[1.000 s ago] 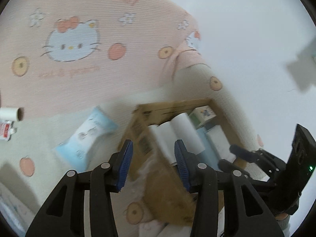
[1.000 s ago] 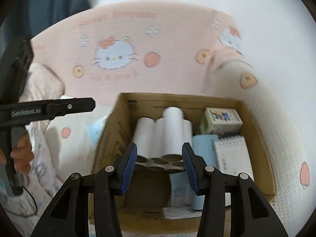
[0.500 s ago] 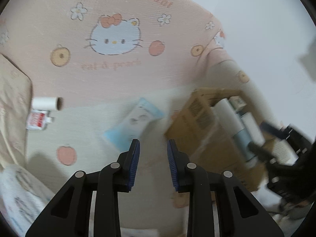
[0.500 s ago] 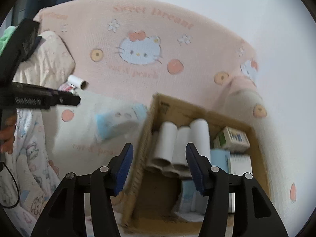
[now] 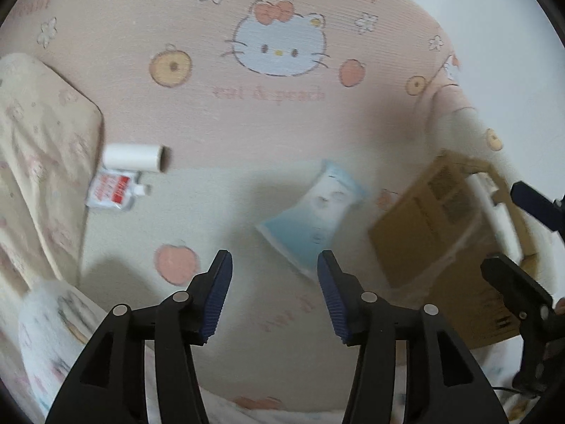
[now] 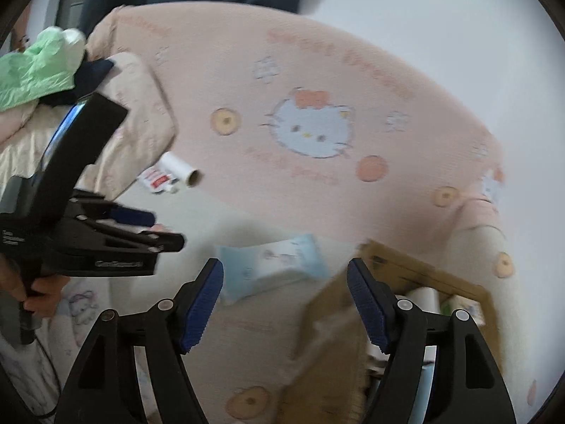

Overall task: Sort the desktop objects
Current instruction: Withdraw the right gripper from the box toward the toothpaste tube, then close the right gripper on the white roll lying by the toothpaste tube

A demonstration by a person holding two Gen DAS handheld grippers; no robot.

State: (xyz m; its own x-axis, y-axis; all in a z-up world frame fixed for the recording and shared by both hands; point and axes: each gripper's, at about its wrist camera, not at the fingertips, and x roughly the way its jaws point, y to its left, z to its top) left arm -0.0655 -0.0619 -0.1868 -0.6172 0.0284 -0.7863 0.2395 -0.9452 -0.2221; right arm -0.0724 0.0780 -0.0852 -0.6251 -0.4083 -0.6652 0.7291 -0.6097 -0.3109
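Both my left gripper (image 5: 274,295) and right gripper (image 6: 284,304) are opening, empty, a crinkly blue wet-wipe pack (image 5: 312,221) at twelve o'clock of both, the cardboard box (image 5: 443,233) at two.

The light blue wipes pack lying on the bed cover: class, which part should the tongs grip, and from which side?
Probably across the narrow width of the wipes pack, coming from above. It lies flat and skewed beside the cardboard box, so turn the left tongs, now opening and empty, to straddle its long edges near the middle, where the soft pack sags least.
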